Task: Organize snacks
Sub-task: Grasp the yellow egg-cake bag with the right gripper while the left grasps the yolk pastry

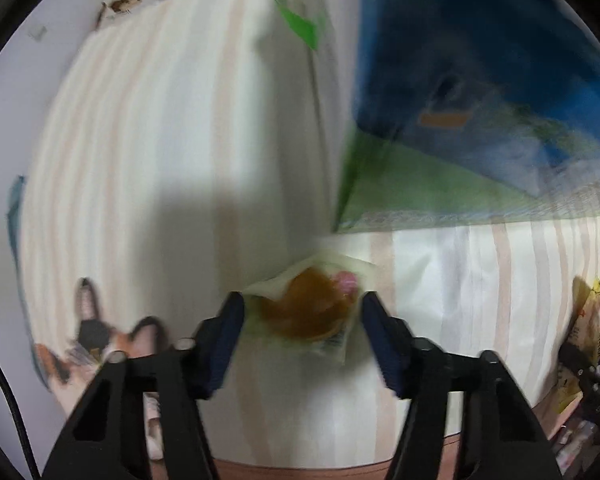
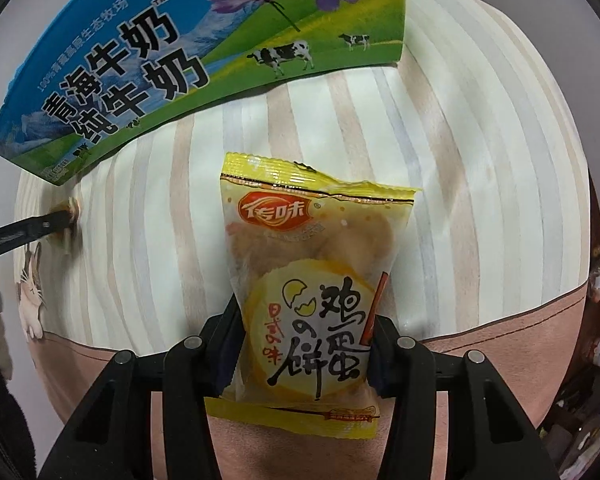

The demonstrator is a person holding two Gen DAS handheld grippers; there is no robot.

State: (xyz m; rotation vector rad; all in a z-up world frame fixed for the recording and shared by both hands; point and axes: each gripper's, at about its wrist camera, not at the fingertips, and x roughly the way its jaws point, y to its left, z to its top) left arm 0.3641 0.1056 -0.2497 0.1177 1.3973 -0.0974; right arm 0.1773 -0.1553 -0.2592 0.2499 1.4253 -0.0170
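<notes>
In the left wrist view my left gripper (image 1: 302, 308) is shut on a small clear packet with a brown snack (image 1: 312, 312) inside, held over the striped cloth. In the right wrist view my right gripper (image 2: 304, 344) is shut on a yellow egg-cake packet (image 2: 304, 280), which stands up between the fingers. The blue and green milk carton box (image 2: 180, 56) stands behind it on the striped surface; it also shows blurred in the left wrist view (image 1: 480, 100). The left gripper (image 2: 66, 220) with its snack shows at the left edge of the right wrist view.
A striped cream cloth (image 1: 160, 140) with a cat print (image 1: 96, 340) covers the surface. A green plastic bag (image 1: 300, 20) lies at the far side. The cloth's pink border (image 2: 500, 344) runs along the near edge. Clutter sits at the far right (image 2: 580, 420).
</notes>
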